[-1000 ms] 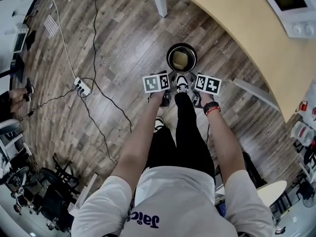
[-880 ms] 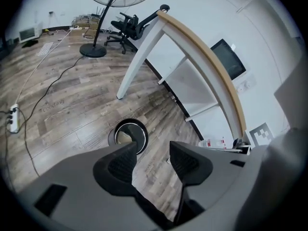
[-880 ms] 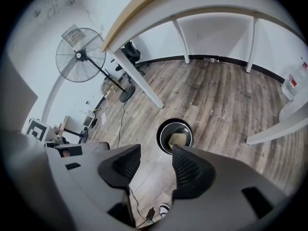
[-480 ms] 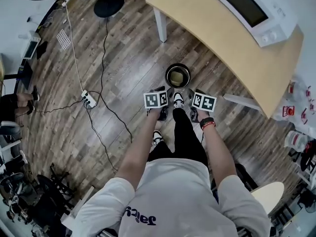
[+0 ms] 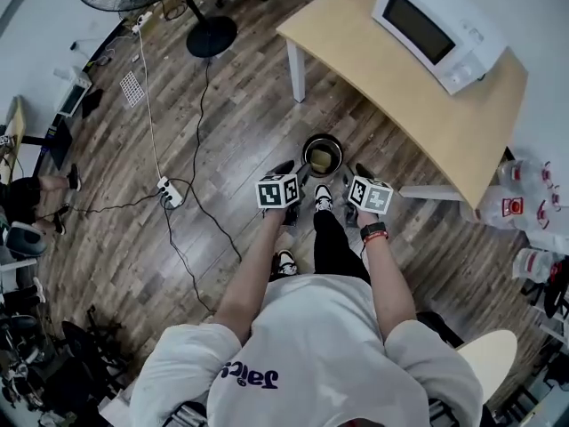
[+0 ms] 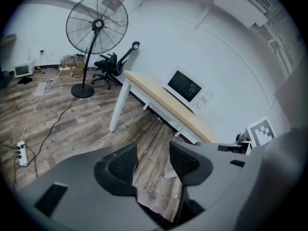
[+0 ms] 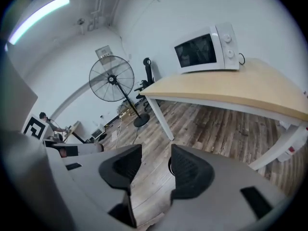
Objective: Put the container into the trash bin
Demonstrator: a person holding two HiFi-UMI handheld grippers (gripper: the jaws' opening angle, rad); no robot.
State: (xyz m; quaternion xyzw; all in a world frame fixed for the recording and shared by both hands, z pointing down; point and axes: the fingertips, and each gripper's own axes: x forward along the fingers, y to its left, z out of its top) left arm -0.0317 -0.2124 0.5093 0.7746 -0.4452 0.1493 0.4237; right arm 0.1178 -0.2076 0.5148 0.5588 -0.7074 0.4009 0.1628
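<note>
In the head view a round black trash bin (image 5: 322, 156) stands on the wooden floor, and a yellowish container (image 5: 324, 157) lies inside it. My left gripper (image 5: 286, 169) hangs above the bin's left side and my right gripper (image 5: 358, 171) above its right side. Both are clear of the bin. The left gripper (image 6: 153, 150) is open, with only floor showing between its pads. The right gripper (image 7: 156, 160) has its jaws closing a little, still apart, with nothing between them.
A light wooden table (image 5: 427, 105) with a white microwave (image 5: 436, 27) stands just beyond the bin. A pedestal fan (image 5: 212, 36) is at the back left. A power strip (image 5: 169, 191) and cables lie on the floor to the left. Bottles (image 5: 524, 203) stand at the right.
Both grippers have risen away from the bin, side by side. The bin looks smaller, and more of the table, the microwave and the fan has come into view.
</note>
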